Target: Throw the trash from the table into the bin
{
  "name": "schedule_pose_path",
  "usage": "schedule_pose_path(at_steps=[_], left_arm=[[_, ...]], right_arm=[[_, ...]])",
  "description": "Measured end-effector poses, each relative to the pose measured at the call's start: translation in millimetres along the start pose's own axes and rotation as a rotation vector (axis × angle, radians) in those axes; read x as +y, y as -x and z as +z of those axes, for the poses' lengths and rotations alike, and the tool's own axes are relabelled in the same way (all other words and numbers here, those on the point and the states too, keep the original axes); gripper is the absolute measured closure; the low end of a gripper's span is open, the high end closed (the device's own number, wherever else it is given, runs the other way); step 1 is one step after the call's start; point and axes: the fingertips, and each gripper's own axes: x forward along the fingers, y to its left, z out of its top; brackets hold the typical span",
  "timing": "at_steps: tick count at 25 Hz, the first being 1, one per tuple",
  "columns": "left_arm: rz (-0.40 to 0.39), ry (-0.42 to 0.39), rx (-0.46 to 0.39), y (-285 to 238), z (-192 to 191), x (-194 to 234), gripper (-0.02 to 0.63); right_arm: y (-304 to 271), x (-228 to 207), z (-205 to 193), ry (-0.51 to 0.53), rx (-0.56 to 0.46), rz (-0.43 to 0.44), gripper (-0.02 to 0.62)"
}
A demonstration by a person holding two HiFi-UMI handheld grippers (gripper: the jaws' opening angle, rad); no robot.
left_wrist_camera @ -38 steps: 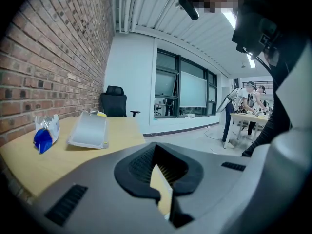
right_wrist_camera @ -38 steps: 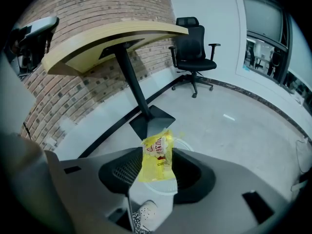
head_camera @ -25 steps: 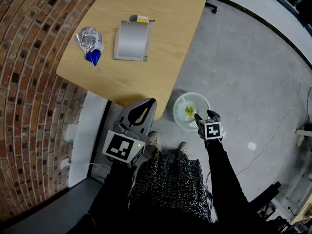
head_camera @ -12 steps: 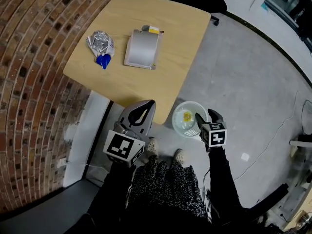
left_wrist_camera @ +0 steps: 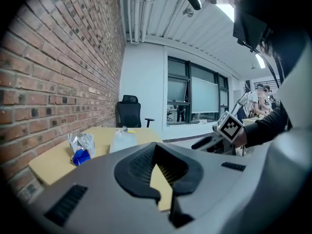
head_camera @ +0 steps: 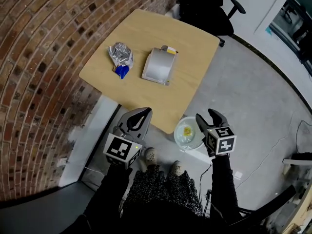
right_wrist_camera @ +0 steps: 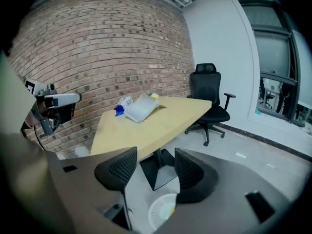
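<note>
A crumpled foil wrapper (head_camera: 119, 54) with a blue scrap (head_camera: 121, 71) lies on the wooden table (head_camera: 192, 57), next to a flat silvery pouch (head_camera: 158, 66). Both also show in the right gripper view: wrapper (right_wrist_camera: 122, 103), pouch (right_wrist_camera: 141, 107). On the floor by the table's near corner stands a white bin (head_camera: 180, 136) with a yellow piece (head_camera: 188, 129) inside. My right gripper (head_camera: 208, 116) hangs open and empty just right of the bin, above it (right_wrist_camera: 155, 167). My left gripper (head_camera: 146, 110) is shut on nothing, below the table's near edge (left_wrist_camera: 155, 147).
A brick wall (head_camera: 44, 57) runs along the table's left side. A black office chair (head_camera: 209, 4) stands beyond the far end of the table. The person's feet (head_camera: 151, 155) are between the grippers. Grey floor (head_camera: 263, 91) spreads to the right.
The right gripper has lifted off the bin's top and drifted to its right side. The head view has pulled back, so the table sits farther off. The left gripper has hardly moved.
</note>
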Motion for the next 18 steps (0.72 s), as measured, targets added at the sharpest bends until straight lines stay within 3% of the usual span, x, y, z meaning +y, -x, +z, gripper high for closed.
schedule_pose_path(at_steps=[5, 8, 13, 18], left_arm=[[0.023, 0.001, -0.017, 13.6, 11.2, 17.7, 0.598], [0.032, 0.003, -0.030, 19.4, 15.4, 30.2, 0.598], [0.042, 0.017, -0.057, 27.8, 26.7, 50.8, 0.598], [0.029, 0.010, -0.087, 34.7, 43.2, 71.8, 0.598]], right_arm=[[-4.5, 15.7, 48.3, -0.007, -0.055, 0.047, 0.370], [-10.9, 24.4, 70.4, 0.070, -0.088, 0.029, 0.574], [-22.3, 54.4, 103.2, 0.138, -0.104, 0.107, 0.583], [-37.3, 71.1, 134.2, 0.169, -0.083, 0.112, 0.583]])
